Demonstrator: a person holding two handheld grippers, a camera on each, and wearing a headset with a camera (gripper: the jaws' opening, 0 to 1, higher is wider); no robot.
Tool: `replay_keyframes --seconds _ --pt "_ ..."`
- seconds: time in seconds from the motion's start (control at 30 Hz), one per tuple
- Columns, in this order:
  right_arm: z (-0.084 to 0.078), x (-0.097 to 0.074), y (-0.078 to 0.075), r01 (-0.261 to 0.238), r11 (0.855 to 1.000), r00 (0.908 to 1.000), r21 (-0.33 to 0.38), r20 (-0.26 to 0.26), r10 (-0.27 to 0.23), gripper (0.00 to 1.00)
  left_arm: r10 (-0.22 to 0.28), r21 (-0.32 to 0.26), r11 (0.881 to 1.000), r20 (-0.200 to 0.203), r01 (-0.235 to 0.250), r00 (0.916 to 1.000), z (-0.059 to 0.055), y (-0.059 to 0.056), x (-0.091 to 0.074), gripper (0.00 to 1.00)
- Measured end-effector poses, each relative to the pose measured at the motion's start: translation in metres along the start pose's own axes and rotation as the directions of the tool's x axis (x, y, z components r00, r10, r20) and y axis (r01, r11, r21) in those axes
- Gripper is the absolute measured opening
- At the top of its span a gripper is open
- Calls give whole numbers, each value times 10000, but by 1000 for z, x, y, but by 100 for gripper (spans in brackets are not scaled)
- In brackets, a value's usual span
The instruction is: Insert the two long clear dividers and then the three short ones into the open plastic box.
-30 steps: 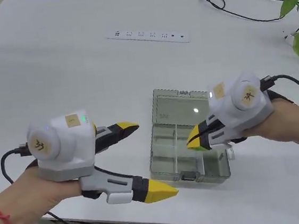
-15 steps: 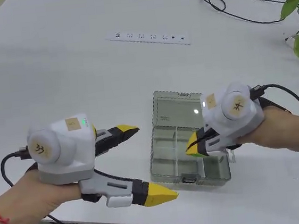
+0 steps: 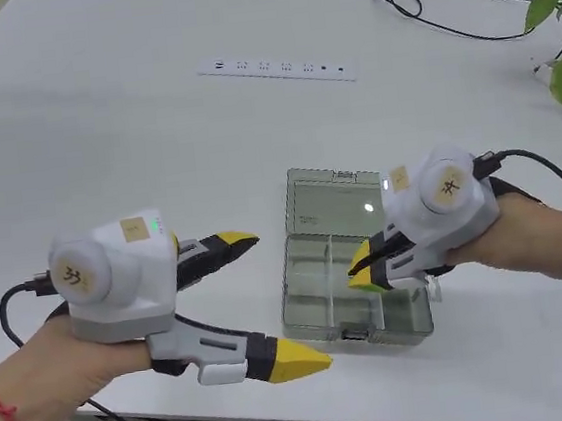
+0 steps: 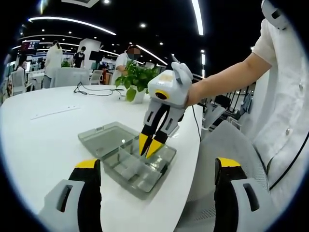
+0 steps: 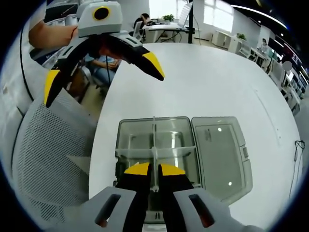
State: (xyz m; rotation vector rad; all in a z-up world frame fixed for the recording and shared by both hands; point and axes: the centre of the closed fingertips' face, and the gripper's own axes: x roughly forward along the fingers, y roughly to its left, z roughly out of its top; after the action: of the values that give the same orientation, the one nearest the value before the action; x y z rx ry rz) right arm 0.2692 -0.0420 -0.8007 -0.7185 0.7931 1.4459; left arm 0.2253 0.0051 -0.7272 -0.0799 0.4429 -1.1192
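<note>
The white bench [image 3: 100, 119] is carrying the open plastic box [image 3: 307, 318], its lid lying flat toward 12 o'clock. The left tool [image 3: 283, 301] is hovering at the box's 8 o'clock, jaws spread wide and holding nothing. The right tool [image 3: 360, 267] is reaching into the box from 3 o'clock, jaws nearly together, apparently pinching a thin clear divider [image 5: 154, 140] standing upright among the compartments.

Right tool [image 5: 154, 169] pinches divider [image 5: 154, 140] inside box [image 5: 219, 150].
</note>
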Motion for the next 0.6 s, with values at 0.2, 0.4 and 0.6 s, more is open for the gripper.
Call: replay_keyframes --seconds 0.2,0.4,0.6 --pt "7 -18 -4 247 9990 9984 385 495 -266 12 16 24 10000 -2 -16 10000 1 0 0 100" --pt "7 -35 -7 501 9969 9952 610 808 -549 19 18 31 10000 5 -18 10000 3 0 -1 100" --pt "3 -52 -6 686 9933 9916 934 1033 -782 25 26 51 10000 2 -26 10000 5 -1 -1 100"
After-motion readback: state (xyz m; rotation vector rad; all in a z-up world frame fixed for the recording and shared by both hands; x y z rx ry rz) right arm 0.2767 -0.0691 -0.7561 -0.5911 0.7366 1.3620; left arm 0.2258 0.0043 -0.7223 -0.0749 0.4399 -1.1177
